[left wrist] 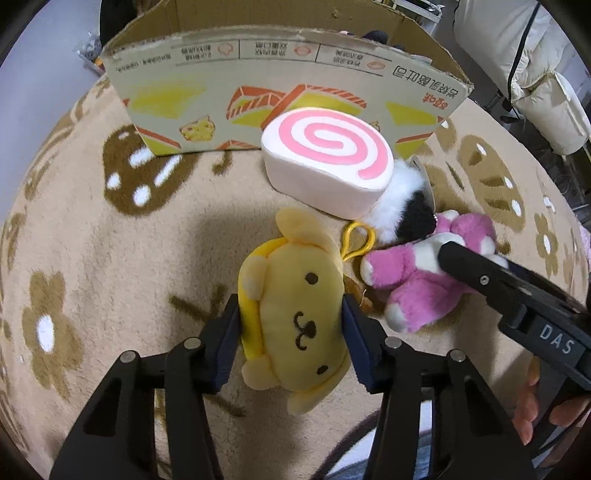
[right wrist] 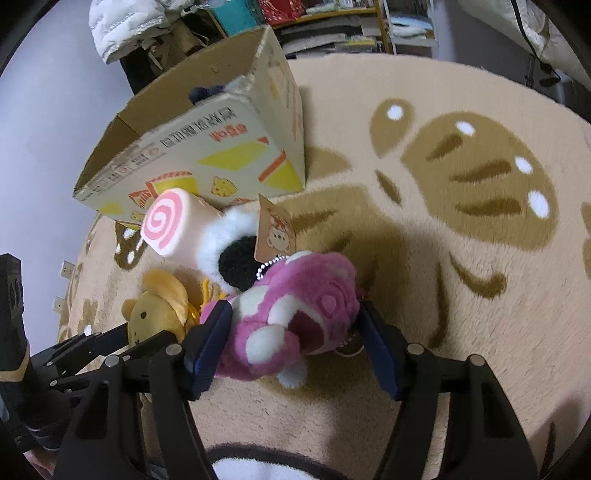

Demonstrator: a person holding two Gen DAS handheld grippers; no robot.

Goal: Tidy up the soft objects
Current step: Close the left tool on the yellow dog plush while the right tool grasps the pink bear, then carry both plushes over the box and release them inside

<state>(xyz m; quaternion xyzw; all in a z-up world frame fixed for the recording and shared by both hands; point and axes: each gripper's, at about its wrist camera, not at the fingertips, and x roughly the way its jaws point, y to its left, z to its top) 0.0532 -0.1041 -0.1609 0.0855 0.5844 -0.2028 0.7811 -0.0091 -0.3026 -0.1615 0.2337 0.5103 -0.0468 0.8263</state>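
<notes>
My left gripper is shut on a yellow dog plush lying on the rug; the plush also shows in the right wrist view. My right gripper straddles a pink bear plush, its pads at both sides of it; the bear shows in the left wrist view too. A pink-swirl roll cushion and a black-and-white fluffy toy lie just beyond. An open cardboard box stands behind them.
A round beige rug with brown bread and flower patterns covers the floor. Shelves and white padded jackets stand beyond the rug. Dark items sit inside the box.
</notes>
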